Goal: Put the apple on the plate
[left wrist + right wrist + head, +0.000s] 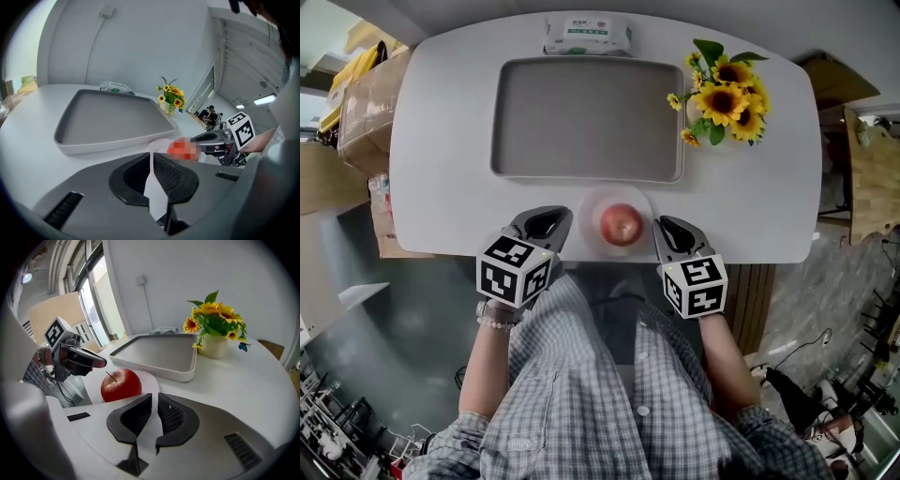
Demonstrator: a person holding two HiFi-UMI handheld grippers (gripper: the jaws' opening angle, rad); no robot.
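A red apple point(622, 224) sits upright on a small white plate point(592, 202) at the table's front edge, between my two grippers. My left gripper point(547, 219) lies just left of the plate, shut and empty. To the plate's right, my right gripper point(674, 229) is also shut with nothing in it. The right gripper view shows the apple point(121, 384) on the plate point(149, 379), just beyond my shut jaws, with the left gripper point(79, 360) behind it. In the left gripper view the apple point(183, 150) is a blurred red patch in front of the right gripper point(216, 141).
A large grey tray point(588, 119) lies in the middle of the white table point(441, 122), right behind the plate. A vase of sunflowers point(727, 98) stands at the back right. A pack of wipes point(588, 36) lies at the far edge.
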